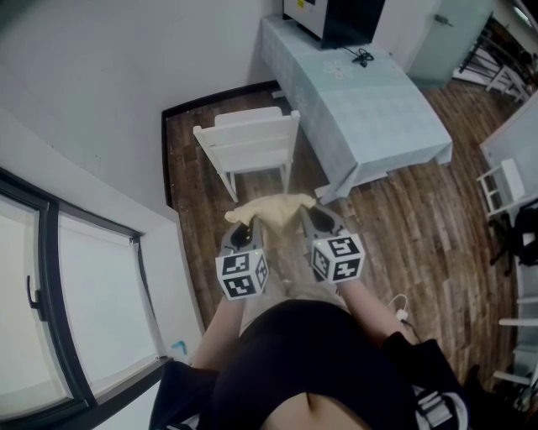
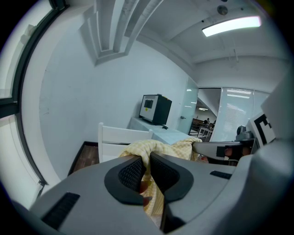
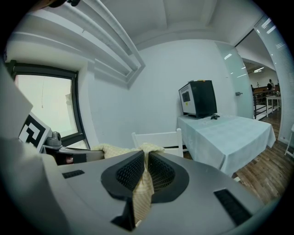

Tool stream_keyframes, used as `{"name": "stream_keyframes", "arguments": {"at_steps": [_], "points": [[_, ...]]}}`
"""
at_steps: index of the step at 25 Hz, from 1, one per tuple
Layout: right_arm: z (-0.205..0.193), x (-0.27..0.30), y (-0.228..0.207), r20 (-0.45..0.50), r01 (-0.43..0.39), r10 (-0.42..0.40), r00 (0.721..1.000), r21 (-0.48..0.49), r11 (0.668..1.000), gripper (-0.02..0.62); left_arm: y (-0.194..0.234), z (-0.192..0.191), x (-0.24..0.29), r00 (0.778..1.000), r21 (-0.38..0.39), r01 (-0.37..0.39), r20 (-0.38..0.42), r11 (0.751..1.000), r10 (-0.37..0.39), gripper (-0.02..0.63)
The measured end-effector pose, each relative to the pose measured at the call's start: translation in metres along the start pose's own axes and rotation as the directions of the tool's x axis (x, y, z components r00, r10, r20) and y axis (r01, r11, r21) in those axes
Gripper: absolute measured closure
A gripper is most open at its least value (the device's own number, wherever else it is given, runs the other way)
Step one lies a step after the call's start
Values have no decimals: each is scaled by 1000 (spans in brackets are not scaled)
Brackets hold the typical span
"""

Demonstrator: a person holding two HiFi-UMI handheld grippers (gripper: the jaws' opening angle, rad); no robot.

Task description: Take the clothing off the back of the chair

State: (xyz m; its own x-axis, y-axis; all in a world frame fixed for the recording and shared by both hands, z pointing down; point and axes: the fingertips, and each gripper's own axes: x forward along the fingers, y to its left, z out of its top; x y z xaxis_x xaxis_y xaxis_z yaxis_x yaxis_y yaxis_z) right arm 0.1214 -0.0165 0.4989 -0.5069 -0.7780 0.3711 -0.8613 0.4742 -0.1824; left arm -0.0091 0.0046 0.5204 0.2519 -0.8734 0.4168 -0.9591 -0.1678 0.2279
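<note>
A pale yellow checked garment (image 1: 271, 208) hangs stretched between my two grippers, in front of and clear of the white chair (image 1: 250, 148). My left gripper (image 1: 241, 227) is shut on the garment's left part, the cloth (image 2: 154, 149) pinched between its black pads. On the right part my right gripper (image 1: 313, 220) is shut too, with cloth (image 3: 144, 181) trailing down through its jaws. The chair's back (image 2: 120, 137) stands bare behind the garment. In the right gripper view the chair (image 3: 158, 138) shows just past the cloth.
A table with a pale blue cloth (image 1: 370, 109) stands right of the chair, a black box-like device (image 1: 336, 18) at its far end. A white wall (image 1: 101, 92) and a window (image 1: 50, 311) lie to the left. Wooden floor (image 1: 412, 235) spreads to the right, with white chairs (image 1: 504, 189) at the far right.
</note>
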Motion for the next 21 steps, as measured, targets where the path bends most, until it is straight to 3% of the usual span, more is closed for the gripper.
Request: {"name": "stream_keyframes", "arguments": {"at_steps": [21], "points": [[0, 2, 6, 3, -9, 9, 1000, -10, 1000, 558, 7, -1, -1, 1000, -5, -3, -3, 1000, 3, 579]]}}
